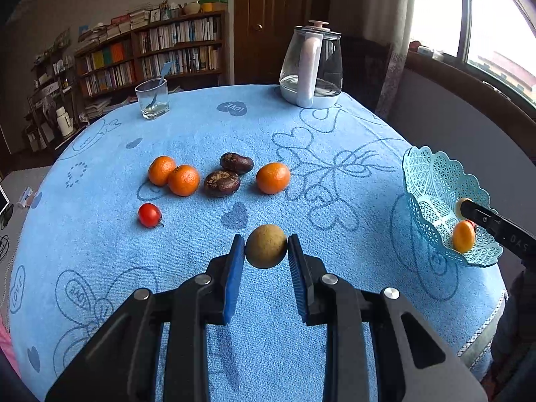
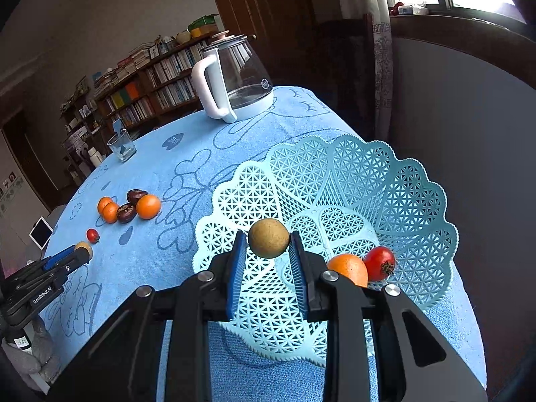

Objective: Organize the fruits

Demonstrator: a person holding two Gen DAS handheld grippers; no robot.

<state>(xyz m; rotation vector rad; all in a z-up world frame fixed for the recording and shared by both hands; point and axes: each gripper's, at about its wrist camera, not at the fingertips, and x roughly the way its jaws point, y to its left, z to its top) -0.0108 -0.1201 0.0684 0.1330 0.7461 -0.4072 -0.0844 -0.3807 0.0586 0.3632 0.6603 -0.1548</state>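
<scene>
Table point(image 1: 201, 134) under blue cloth: loose fruit spread mid-table, awaiting sorting. Basket point(image 2: 402, 201) at right edge, collection point; orange point(image 2: 348, 266) and red fruit point(image 2: 378, 263) already inside. Right tongs point(image 2: 268, 258) over basket, pinching brown fruit point(image 2: 269, 238), likely for drop. Left tongs point(image 1: 266, 258) clamped on second brown fruit point(image 1: 266, 246), held above cloth for carrying.

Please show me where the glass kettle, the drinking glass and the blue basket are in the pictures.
glass kettle point(image 1: 330, 67): left wrist view, on its clear glass body.
drinking glass point(image 1: 152, 98): left wrist view, on its front wall.
blue basket point(image 2: 408, 181): right wrist view, on its far lattice wall.
</scene>
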